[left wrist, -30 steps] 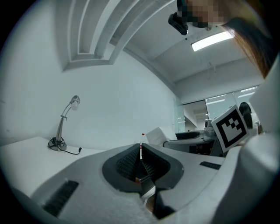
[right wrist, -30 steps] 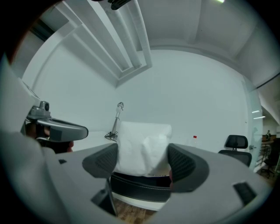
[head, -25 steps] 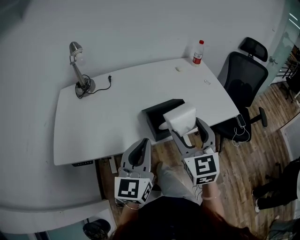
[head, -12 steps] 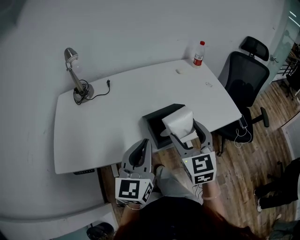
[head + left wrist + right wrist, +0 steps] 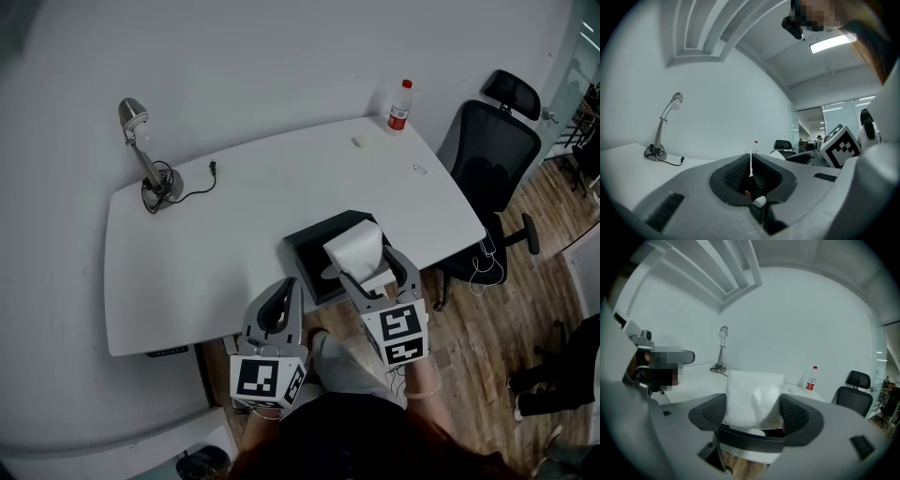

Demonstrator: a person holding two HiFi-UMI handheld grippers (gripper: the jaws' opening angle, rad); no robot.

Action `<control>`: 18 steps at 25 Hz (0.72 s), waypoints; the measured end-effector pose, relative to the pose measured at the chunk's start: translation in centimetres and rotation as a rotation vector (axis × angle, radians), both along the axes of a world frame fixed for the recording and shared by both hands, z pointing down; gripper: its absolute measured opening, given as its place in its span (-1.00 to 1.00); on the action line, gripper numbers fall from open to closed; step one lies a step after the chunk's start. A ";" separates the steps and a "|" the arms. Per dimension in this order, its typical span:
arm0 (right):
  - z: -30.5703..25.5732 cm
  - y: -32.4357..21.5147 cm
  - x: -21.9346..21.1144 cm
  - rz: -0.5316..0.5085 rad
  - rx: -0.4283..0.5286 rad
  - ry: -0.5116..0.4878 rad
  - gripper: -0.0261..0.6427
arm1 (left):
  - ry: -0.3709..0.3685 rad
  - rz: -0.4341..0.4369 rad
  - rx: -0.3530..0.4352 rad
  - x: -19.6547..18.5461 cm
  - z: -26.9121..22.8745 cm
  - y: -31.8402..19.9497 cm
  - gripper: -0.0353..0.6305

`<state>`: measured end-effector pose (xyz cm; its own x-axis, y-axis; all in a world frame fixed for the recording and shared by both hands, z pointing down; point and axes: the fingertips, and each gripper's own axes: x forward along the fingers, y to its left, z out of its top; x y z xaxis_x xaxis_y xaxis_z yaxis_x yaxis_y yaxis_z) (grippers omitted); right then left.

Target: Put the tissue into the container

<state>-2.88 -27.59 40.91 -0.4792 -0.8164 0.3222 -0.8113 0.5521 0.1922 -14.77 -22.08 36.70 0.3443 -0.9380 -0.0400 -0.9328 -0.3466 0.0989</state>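
Observation:
A white pack of tissue (image 5: 354,249) is held between the jaws of my right gripper (image 5: 371,273), above the near right end of the black open container (image 5: 309,246) at the table's front edge. In the right gripper view the tissue (image 5: 752,398) fills the gap of the right gripper (image 5: 754,412), bulging up above both jaws. My left gripper (image 5: 276,312) hangs off the table's front edge, left of the container, with nothing in it. In the left gripper view the left gripper (image 5: 751,169) has its ribbed pads pressed together.
A desk lamp (image 5: 142,153) with a loose cable stands at the far left of the white table (image 5: 216,225). A red-capped bottle (image 5: 398,105) is at the far right corner, with two small items (image 5: 359,142) nearby. A black office chair (image 5: 491,150) stands to the right.
My right gripper has shifted the tissue slightly left and nearer, so it now overlaps the container's right end more. The left gripper has stayed in place.

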 end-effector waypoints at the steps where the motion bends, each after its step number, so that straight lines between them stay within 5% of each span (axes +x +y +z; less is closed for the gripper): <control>1: 0.2 -0.1 0.0 0.000 -0.010 0.006 0.20 | 0.001 0.001 -0.003 0.0 0.1 -0.1 -0.79; 18: 3.3 -1.8 -0.6 0.003 -0.144 0.062 0.20 | 0.021 0.010 -0.028 -0.3 1.0 -2.2 -0.79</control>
